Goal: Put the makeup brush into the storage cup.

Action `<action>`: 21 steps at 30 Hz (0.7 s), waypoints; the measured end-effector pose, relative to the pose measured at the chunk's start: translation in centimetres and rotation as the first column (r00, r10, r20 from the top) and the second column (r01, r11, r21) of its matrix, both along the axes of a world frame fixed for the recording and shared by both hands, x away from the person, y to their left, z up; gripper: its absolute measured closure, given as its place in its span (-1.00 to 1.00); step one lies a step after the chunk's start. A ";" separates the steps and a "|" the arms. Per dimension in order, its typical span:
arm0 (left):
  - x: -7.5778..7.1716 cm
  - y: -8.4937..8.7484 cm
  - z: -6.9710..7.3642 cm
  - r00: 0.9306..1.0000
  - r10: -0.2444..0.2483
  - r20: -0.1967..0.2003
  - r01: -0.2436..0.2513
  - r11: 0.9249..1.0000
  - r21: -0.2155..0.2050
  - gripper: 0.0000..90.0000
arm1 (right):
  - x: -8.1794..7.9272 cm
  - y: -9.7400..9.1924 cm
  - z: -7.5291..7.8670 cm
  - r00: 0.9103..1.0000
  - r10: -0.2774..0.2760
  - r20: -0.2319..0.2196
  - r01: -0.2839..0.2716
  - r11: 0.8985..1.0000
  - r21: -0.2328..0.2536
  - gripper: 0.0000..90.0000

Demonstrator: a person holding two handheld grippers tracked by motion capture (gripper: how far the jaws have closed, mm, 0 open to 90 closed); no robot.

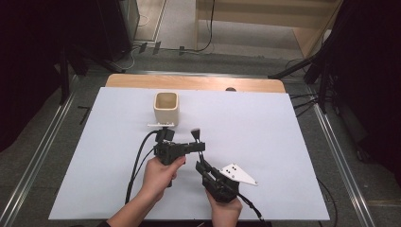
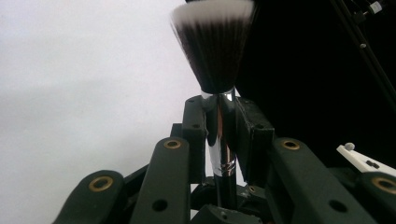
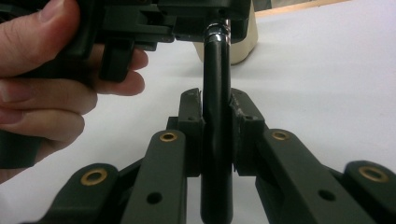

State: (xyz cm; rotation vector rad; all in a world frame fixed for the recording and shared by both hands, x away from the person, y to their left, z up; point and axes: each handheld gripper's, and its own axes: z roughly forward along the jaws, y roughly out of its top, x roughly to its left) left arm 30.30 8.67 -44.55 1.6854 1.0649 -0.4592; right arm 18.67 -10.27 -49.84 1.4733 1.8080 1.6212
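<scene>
Near the cup [image 1: 166, 107], both grippers' fingers clamp 1 brush [image 2: 215, 46]: left gripper [image 2: 219, 121] on its ferrule, right gripper [image 3: 215, 135] on its handle.

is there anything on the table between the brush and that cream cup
Nothing visible. The brush, clamped by both the left gripper and right gripper, sits just right of and nearer than the cup, with bare table between.

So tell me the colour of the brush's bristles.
The bristles are dark brown to black with white tips, clearest in the left gripper view.
</scene>
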 end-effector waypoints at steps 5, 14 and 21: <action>0.1 0.0 0.0 1.000 -0.009 -0.007 0.009 1.000 -0.009 0.73 | 0.1 0.1 0.0 1.000 0.005 -0.001 -0.005 1.000 -0.004 0.73; 0.2 0.2 0.0 1.000 -0.011 -0.024 0.011 1.000 -0.026 0.73 | 0.0 0.4 0.2 1.000 0.009 -0.003 -0.009 0.999 -0.041 0.59; 0.2 0.4 0.1 1.000 -0.008 -0.009 0.008 1.000 -0.007 0.73 | 0.3 0.4 0.1 1.000 0.020 -0.010 -0.020 0.999 -0.034 0.25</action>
